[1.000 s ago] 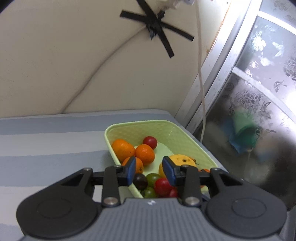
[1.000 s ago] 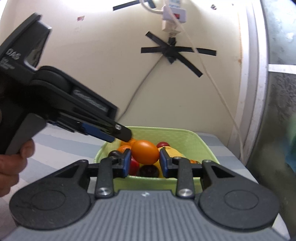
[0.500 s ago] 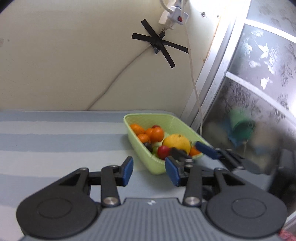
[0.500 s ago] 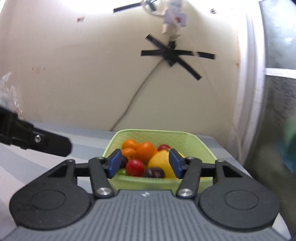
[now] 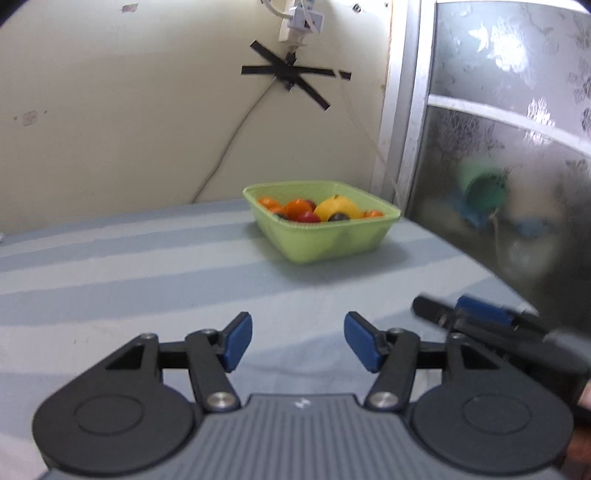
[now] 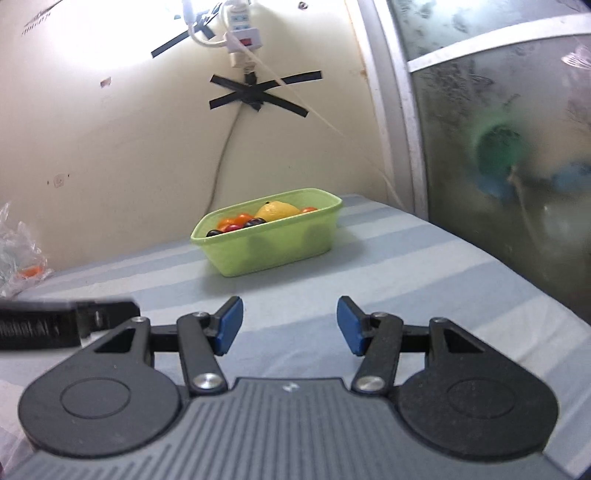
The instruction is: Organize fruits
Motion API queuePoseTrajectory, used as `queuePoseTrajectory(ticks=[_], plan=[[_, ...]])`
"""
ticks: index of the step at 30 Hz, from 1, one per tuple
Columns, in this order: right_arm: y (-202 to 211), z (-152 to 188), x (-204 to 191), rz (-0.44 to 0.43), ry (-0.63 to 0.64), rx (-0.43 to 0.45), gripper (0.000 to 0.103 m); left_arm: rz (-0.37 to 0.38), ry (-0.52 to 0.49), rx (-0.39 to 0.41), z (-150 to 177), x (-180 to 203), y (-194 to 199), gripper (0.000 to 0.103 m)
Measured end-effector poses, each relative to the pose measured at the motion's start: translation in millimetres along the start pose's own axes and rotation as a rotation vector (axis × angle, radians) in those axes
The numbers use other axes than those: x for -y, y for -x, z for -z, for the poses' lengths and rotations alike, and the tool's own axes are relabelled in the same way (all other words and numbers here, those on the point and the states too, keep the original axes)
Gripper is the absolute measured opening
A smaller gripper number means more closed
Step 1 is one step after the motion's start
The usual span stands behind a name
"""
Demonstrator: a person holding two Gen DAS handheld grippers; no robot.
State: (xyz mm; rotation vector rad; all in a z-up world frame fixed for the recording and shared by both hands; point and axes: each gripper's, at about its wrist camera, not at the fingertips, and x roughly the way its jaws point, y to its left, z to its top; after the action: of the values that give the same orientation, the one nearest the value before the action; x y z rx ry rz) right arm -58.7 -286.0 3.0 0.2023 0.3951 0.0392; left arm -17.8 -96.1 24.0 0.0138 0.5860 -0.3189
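Cream wall (image 5: 129, 129) at the back, with a power strip (image 6: 242, 33) hung high and black tape (image 5: 291, 79) crossed over its cord. A frosted glass panel (image 5: 509, 147) in a metal frame closes the right side. Below runs a table under a blue-and-grey striped cloth (image 5: 147, 266).

Green basket (image 5: 321, 240) stands on the cloth near the far right corner, close to the wall and the glass. It holds a large yellow fruit (image 5: 337, 208), several oranges (image 5: 299, 206), small red tomatoes (image 5: 308, 218) and dark round fruits (image 6: 255, 222); the exact count cannot be made out at this range. All fruit seen in the basket lies below or about level with its rim.

Left gripper (image 5: 298, 345): blue pads spread wide, nothing between them, held over bare cloth well short of the basket. Right gripper (image 6: 289, 325): blue pads likewise spread wide, nothing held, also well back from the basket. In the left wrist view the right gripper shows at the lower right, just beside the left one; in the right wrist view the left gripper's black body enters from the left edge.

At the far left of the right wrist view lies a crumpled clear plastic bag (image 6: 18, 254) with something orange inside, possibly another fruit; the picture is too blurred there to confirm.
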Motion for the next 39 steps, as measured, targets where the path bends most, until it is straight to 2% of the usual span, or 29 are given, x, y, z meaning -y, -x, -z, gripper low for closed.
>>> queuePoseTrajectory(ticks=[4, 6, 7, 8, 10, 13, 15, 17, 30, 39], plan=[[-2.3, 1.1, 8.4, -0.004, -0.049, -0.025, 0.059, -0.039, 0.016, -0.012, 12.3, -0.3, 6.5, 0.058], [-7.0, -0.4, 13.1, -0.005, -0.082, -0.051, 0.059, -0.068, 0.006, 0.008, 15.4, 0.3, 13.0, 0.064], [-8.5, -1.0, 15.3, -0.003, -0.095, -0.059, 0.059, -0.079, 0.001, 0.021, 16.5, 0.9, 16.5, 0.069], [-8.3, -0.7, 18.1, -0.003, -0.113, -0.067, 0.059, -0.087, -0.004, 0.032, 17.1, 1.7, 19.3, 0.080], [-12.5, -1.5, 21.8, -0.001, -0.142, -0.084, 0.059, -0.106, -0.018, 0.068, 17.5, 3.0, 26.4, 0.089], [-13.5, -1.3, 25.4, -0.004, -0.169, -0.098, 0.059, -0.142, -0.048, 0.128, 16.8, 6.4, 34.8, 0.090], [-13.0, -1.4, 24.5, -0.002, -0.166, -0.098, 0.059, -0.143, -0.045, 0.123, 16.3, 6.8, 34.2, 0.093], [-11.5, -0.8, 22.7, 0.003, -0.156, -0.095, 0.059, -0.138, -0.019, 0.096, 16.4, 5.2, 30.9, 0.100], [-11.9, -1.0, 20.6, 0.002, -0.125, -0.108, 0.064, -0.202, 0.038, 0.017, 22.1, -8.2, 6.7, 0.103], [-11.8, -0.7, 19.5, -0.004, -0.115, -0.106, 0.064, -0.197, 0.051, -0.047, 28.8, -15.7, -9.0, 0.103]])
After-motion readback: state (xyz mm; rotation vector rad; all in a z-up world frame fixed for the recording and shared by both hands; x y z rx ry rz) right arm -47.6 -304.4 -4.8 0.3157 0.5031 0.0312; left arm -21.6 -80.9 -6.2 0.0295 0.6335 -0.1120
